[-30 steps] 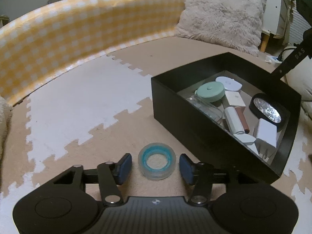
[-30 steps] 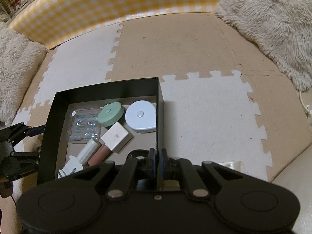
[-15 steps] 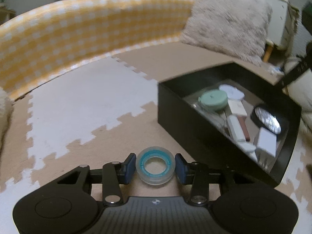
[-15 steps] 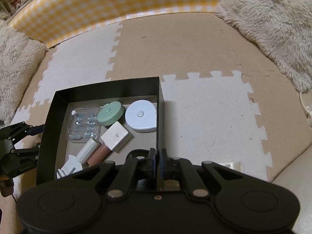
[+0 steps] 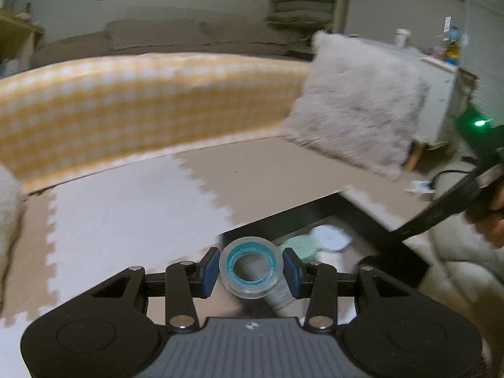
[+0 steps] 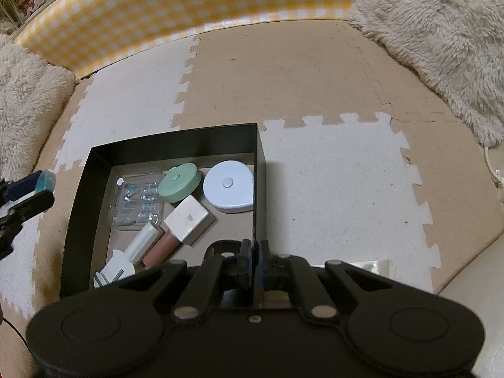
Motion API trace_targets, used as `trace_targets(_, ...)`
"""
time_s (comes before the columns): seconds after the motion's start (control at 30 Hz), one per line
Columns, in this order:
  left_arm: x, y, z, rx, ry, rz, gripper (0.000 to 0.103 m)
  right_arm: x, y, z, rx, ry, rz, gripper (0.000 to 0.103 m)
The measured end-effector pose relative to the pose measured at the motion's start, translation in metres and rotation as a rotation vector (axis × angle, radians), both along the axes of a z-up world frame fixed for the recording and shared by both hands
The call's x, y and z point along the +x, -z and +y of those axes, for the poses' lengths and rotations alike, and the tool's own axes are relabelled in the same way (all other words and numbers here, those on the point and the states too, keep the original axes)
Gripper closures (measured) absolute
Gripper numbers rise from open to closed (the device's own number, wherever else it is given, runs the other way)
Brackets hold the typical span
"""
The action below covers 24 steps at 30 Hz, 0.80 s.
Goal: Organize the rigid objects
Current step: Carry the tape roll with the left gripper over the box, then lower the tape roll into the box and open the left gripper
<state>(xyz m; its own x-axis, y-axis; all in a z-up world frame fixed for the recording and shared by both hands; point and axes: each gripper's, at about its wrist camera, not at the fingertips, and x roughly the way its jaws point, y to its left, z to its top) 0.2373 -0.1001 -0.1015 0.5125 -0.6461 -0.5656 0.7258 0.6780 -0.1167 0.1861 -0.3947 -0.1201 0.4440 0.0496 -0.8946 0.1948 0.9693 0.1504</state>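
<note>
My left gripper (image 5: 251,267) is shut on a clear tape roll with a blue core (image 5: 250,266) and holds it in the air above the near edge of the black box (image 5: 393,252). The left gripper also shows at the left edge of the right wrist view (image 6: 28,195). My right gripper (image 6: 255,252) is shut on the right wall of the black box (image 6: 259,170). Inside lie a green round case (image 6: 179,182), a white round case (image 6: 229,186), a white block (image 6: 186,219), a clear blister pack (image 6: 137,203) and a lip gloss tube (image 6: 160,247).
The box stands on beige and white foam floor mats (image 6: 330,189). A yellow checked bumper (image 6: 189,9) runs along the back. Fluffy grey cushions lie at the right (image 6: 441,41) and left (image 6: 22,94). A white cabinet (image 5: 441,104) stands behind.
My left gripper closed on the tape roll, lifted it off the mat and carried it toward the box while tilting up. The right gripper stayed on the box wall.
</note>
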Motion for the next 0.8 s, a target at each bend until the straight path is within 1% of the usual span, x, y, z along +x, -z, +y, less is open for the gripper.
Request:
trace_targets(0.07, -0.008, -0.003, -0.012, -0.01, 0.037, 0.01, 0.059, 0.0, 0.0, 0.0, -0.001, -0.001, 0.0, 0.099)
trace_targets(0.17, -0.02, -0.002, -0.035, -0.008, 0.086, 0.05, 0.059, 0.0, 0.0, 0.0, -0.001, -0.002, 0.0, 0.099)
trace_targets(0.37, -0.038, 0.018, -0.071, -0.006, 0.149, 0.15, 0.059, 0.0, 0.0, -0.001, -0.001, -0.002, 0.0, 0.099)
trace_targets(0.5, -0.04, 0.031, -0.086, -0.013, 0.142, 0.186, 0.059, 0.0, 0.0, -0.001, -0.001, -0.001, 0.0, 0.099)
trace_targets(0.57, -0.039, 0.036, -0.089, -0.015, 0.122, 0.191, 0.059, 0.0, 0.0, 0.0, -0.005, -0.004, 0.001, 0.099)
trace_targets(0.63, -0.036, 0.043, -0.092, -0.029, 0.105, 0.215, 0.059, 0.0, 0.0, 0.0, -0.01, -0.005, 0.002, 0.099)
trace_targets(0.73, -0.035, 0.049, -0.094, -0.007, 0.104, 0.219, 0.059, 0.0, 0.0, 0.0, -0.009, -0.005, 0.001, 0.099)
trace_targets(0.77, -0.035, 0.051, -0.095, -0.001, 0.095, 0.219, 0.058, 0.001, 0.0, 0.0, -0.01, -0.006, 0.002, 0.099)
trace_targets(0.8, -0.034, 0.053, -0.096, 0.007, 0.094, 0.228, 0.051, 0.001, 0.0, 0.0, -0.012, -0.006, 0.002, 0.099)
